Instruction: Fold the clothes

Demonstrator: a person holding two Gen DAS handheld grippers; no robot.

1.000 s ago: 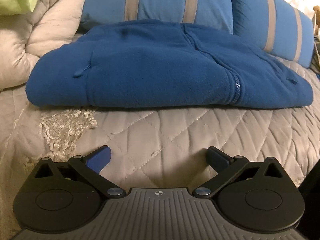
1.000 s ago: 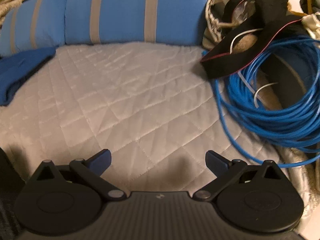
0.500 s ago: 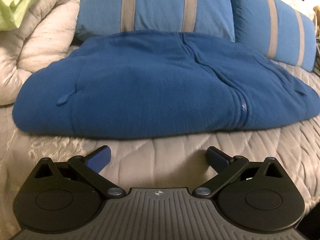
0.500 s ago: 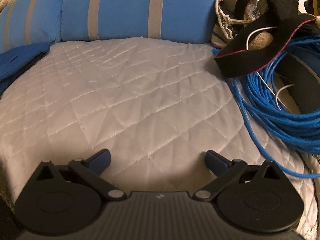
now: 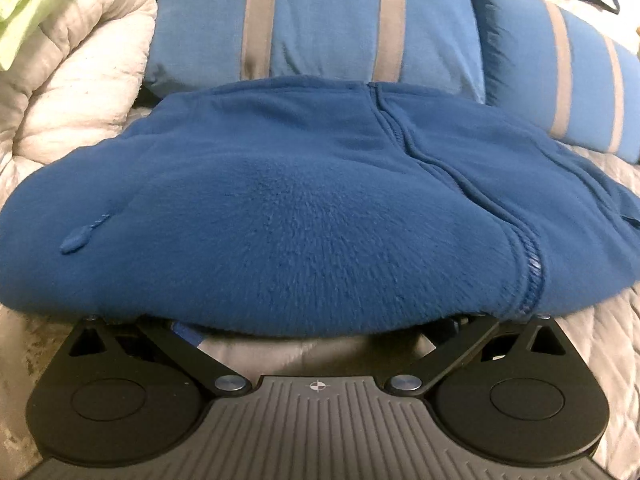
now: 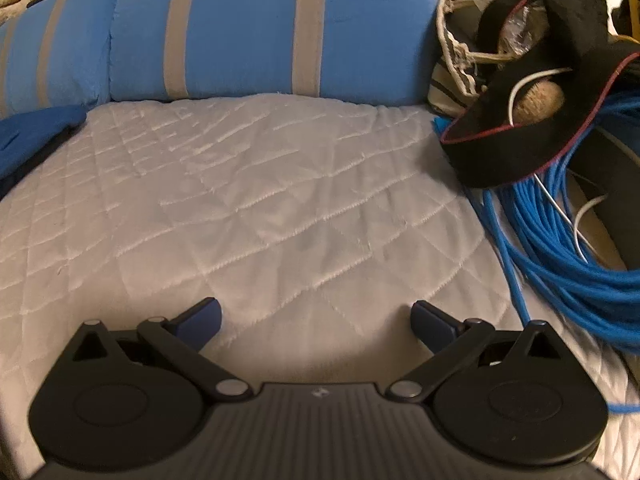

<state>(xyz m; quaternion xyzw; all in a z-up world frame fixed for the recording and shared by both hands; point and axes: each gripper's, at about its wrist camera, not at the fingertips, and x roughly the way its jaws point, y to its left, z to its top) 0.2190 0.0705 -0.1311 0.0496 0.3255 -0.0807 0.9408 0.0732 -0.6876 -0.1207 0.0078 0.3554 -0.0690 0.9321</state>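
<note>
The folded blue fleece (image 5: pixel 304 216) lies on the bed's quilt (image 6: pixel 248 216) against the striped pillows (image 5: pixel 320 20), its near edge covering the spread left gripper (image 5: pixel 320 326), which may snag only one layer and undo the fold, while the right gripper (image 6: pixel 316 320) hangs released over bare quilt.

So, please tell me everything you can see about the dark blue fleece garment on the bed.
The dark blue fleece garment is fuzzy and thick, and lies folded into a wide, low bundle on the pale quilted bedspread. A stitched seam runs from its top edge to its near hem, and a small zip pull shows on its left side. Behind it stand the light blue pillows with grey stripes. Its near edge overhangs the left tongs, hiding their tips. In the right wrist view only one corner shows.
</note>
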